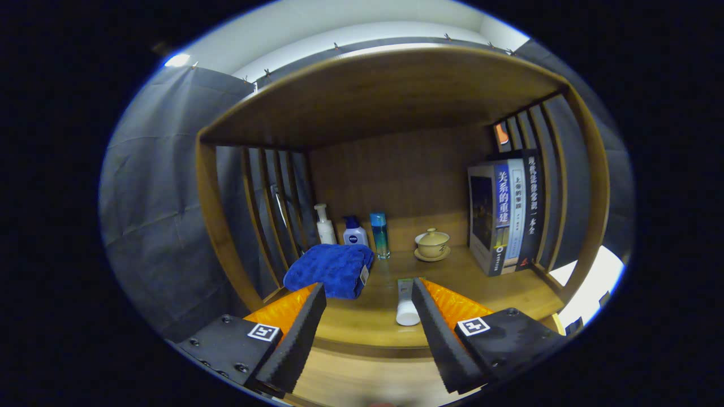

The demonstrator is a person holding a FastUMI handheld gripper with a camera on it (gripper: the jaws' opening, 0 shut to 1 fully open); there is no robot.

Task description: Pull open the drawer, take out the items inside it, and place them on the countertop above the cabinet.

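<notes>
Currently the gripper (367, 333) faces into a wooden cabinet shelf, fingers spread wide apart with nothing between them but bare countertop (362, 322). Neither finger touches any item.

Tube (406, 302): lies on the countertop, cap end toward the gripper, just beside the inner edge of the right finger. Whether it touches that finger cannot be told.

Blue towel (331, 268): folded, resting on the countertop just beyond the left finger, a small tag hanging at its right corner.

Back row, against the wooden rear wall, left to right:
- white pump bottle (325, 225), upright
- blue-and-white pump bottle (354, 232), upright, just beside the first
- tall teal bottle (379, 234), upright, a little apart from the pair

Lidded cup (433, 243): pale, sits on a saucer, right of the teal bottle, near the rear wall.

Books (505, 217): several standing upright together at the right end of the shelf, spines facing out, close to the slatted side.

Cabinet sides: vertical wooden slats on both left and right; wooden top board overhead.

Drawer: front not made out; a lighter wooden surface shows below the countertop's front edge, between the fingers.
</notes>
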